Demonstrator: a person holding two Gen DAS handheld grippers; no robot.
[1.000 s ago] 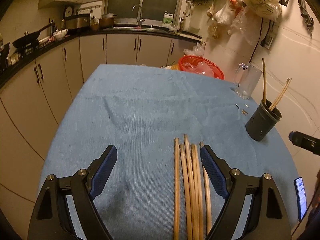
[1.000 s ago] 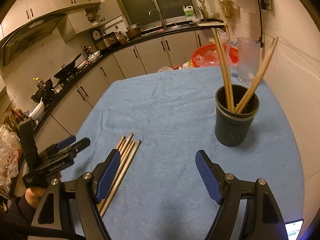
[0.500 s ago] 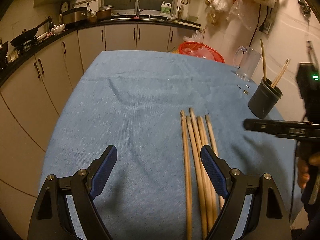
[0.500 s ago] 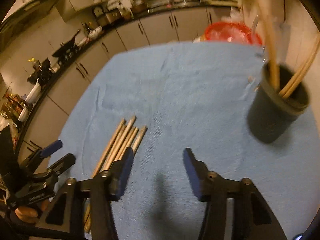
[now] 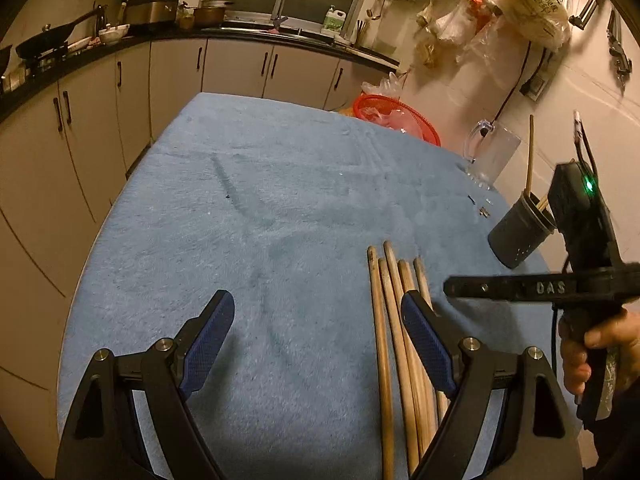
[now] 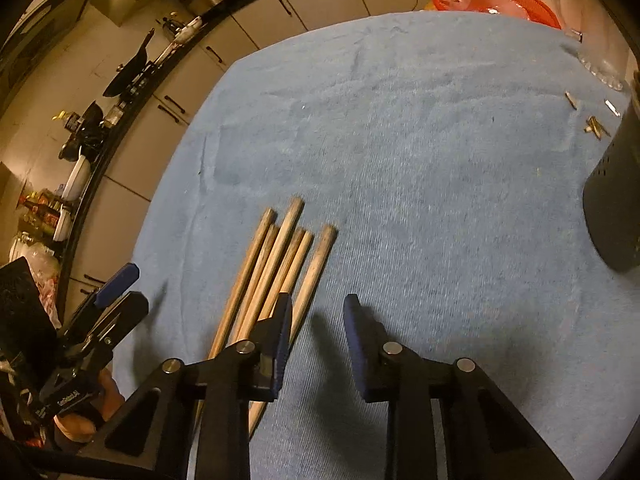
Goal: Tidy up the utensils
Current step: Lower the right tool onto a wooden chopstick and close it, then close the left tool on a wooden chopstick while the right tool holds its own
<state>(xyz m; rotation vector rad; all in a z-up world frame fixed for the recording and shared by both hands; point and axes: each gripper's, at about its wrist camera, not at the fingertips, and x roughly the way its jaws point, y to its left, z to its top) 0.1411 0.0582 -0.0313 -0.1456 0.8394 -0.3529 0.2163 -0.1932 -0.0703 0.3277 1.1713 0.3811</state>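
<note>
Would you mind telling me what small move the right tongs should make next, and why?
Probably shift the right tongs slightly left and lower them over the rightmost chopstick. Their jaws are empty and part-open, with that stick just ahead-left on the blue cloth, while the dark holder waits at right.

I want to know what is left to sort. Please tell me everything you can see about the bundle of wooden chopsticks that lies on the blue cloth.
The wooden chopsticks are round, light-brown sticks, about five or six, lying flat and side by side, touching one another, on the blue cloth. Their ends are uneven and point toward the far side of the table. The dark holder stands apart to their right. The right gripper hangs beside their right edge, partly closed, holding nothing.
</note>
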